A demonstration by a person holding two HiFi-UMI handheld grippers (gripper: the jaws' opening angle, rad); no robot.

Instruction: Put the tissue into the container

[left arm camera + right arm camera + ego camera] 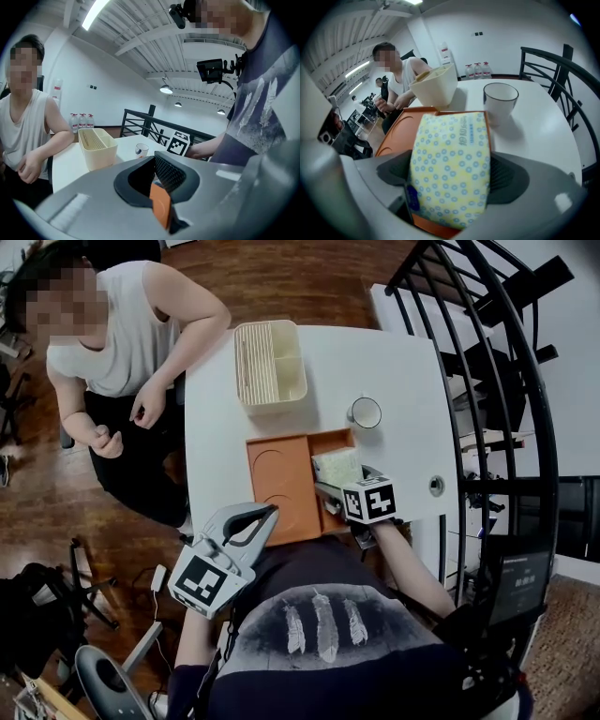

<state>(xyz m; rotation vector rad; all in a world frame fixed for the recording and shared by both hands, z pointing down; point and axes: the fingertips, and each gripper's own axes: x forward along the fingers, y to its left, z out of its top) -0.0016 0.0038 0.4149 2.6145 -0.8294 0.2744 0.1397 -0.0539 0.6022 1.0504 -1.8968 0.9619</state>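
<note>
A yellow tissue pack (452, 164) with blue dots sits between the jaws of my right gripper (452, 176), and both pads press on its sides. In the head view this pack (336, 465) is over the right compartment of an orange tray (281, 479), with the right gripper (339, 480) behind it. The cream container (270, 362) stands at the table's far side, empty as far as I see, and shows beyond the pack as the container (436, 86). My left gripper (265, 513) is held off the table near my torso, its jaws together with nothing in them.
A white cup (365, 412) stands right of the tray. A person (122, 334) sits at the table's left edge, arm near the container. A black railing (487, 381) runs along the right side. The table (403, 371) is white.
</note>
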